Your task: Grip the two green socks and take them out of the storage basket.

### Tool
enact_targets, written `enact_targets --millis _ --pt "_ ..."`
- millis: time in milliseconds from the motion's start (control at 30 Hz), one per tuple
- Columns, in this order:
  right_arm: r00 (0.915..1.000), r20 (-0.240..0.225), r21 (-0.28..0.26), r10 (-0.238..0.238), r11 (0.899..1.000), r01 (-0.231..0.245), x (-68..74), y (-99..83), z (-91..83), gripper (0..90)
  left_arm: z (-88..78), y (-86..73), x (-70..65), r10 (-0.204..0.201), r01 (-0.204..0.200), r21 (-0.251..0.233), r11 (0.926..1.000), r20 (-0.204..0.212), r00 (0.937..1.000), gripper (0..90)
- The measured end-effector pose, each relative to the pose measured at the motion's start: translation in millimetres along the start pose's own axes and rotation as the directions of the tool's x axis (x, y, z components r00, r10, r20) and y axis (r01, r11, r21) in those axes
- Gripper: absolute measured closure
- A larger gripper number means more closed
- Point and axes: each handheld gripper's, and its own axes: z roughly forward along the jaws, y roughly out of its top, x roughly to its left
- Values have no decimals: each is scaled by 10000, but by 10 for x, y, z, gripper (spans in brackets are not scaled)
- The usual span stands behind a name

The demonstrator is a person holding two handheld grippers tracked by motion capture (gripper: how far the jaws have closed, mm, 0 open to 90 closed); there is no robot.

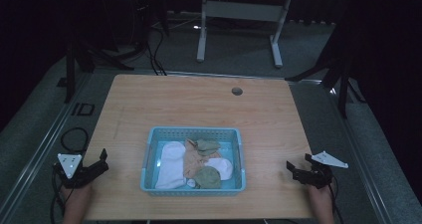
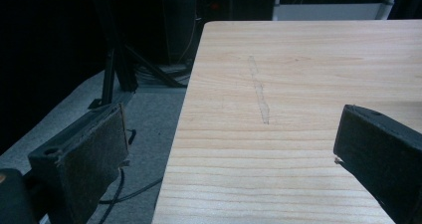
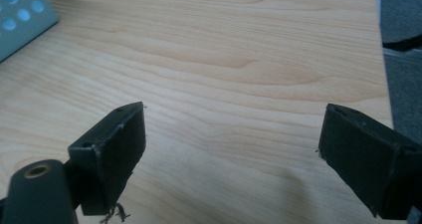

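A light blue plastic basket (image 1: 149, 154) sits near the front middle of the wooden table (image 1: 199, 104). Inside lie several small cloths: white ones (image 1: 171, 159), a tan one (image 1: 191, 162) and grey-green ones (image 1: 208, 176). My left gripper (image 1: 103, 160) rests at the table's front left edge, open, nothing between its jaws; the left gripper view has its jaws wide apart (image 2: 229, 134) over the table edge. My right gripper (image 1: 297, 167) rests at the front right edge, open and empty; in the right gripper view its jaws (image 3: 231, 129) frame bare wood, with a basket corner (image 3: 20, 15) at top left.
A round cable hole (image 1: 237, 91) lies near the table's far edge. A faint pencil-like mark (image 2: 260, 92) runs along the wood on the left side. Beyond the table stand a white desk frame (image 1: 239, 15) and black stands (image 1: 74, 64). Cables trail on the grey floor.
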Motion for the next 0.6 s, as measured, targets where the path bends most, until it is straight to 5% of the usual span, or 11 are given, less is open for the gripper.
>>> enact_targets --millis 233,367,500,600 --pt "9999 24 93 -101 9999 100 11 0 2 112 -2 -2 0 -14 14 -29 10000 7 10000 4" --pt "9973 354 259 -637 9977 628 -20 -36 -63 105 -3 -2 4 -49 49 -53 10000 29 10000 4" --pt "9965 -335 305 -770 9965 780 -91 -55 -113 105 -2 -2 1 -17 17 -51 10000 16 10000 4" --pt "9886 -1395 388 -562 9973 622 -226 -101 -166 106 -1 -1 0 -11 11 3 10000 -2 10000 4"
